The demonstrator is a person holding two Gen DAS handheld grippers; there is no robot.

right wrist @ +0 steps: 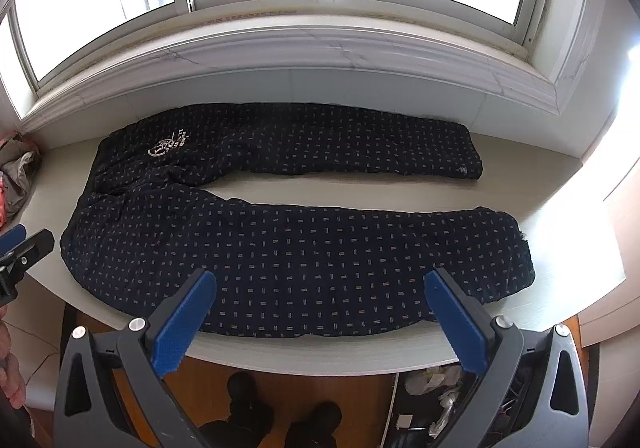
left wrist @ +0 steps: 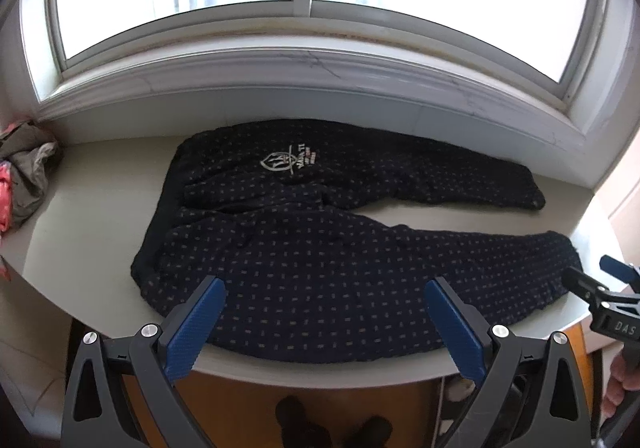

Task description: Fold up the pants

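Dark navy pants [left wrist: 320, 248] with small pale dashes and a white crest logo [left wrist: 288, 162] lie flat on a white table [left wrist: 92, 184]. The waist is at the left and the two legs spread out to the right. They also show in the right wrist view [right wrist: 288, 256]. My left gripper [left wrist: 325, 290] is open and empty, just above the near leg at the table's front edge. My right gripper [right wrist: 320, 282] is open and empty, over the near leg further right. The right gripper also shows in the left wrist view [left wrist: 600, 280].
A crumpled pile of grey and pink clothes [left wrist: 24, 176] lies at the table's far left. A window sill [left wrist: 320, 80] and window run along the back. Below the front edge are wooden floor and dark slippers [right wrist: 272, 416]. A bin with rubbish [right wrist: 432, 380] stands lower right.
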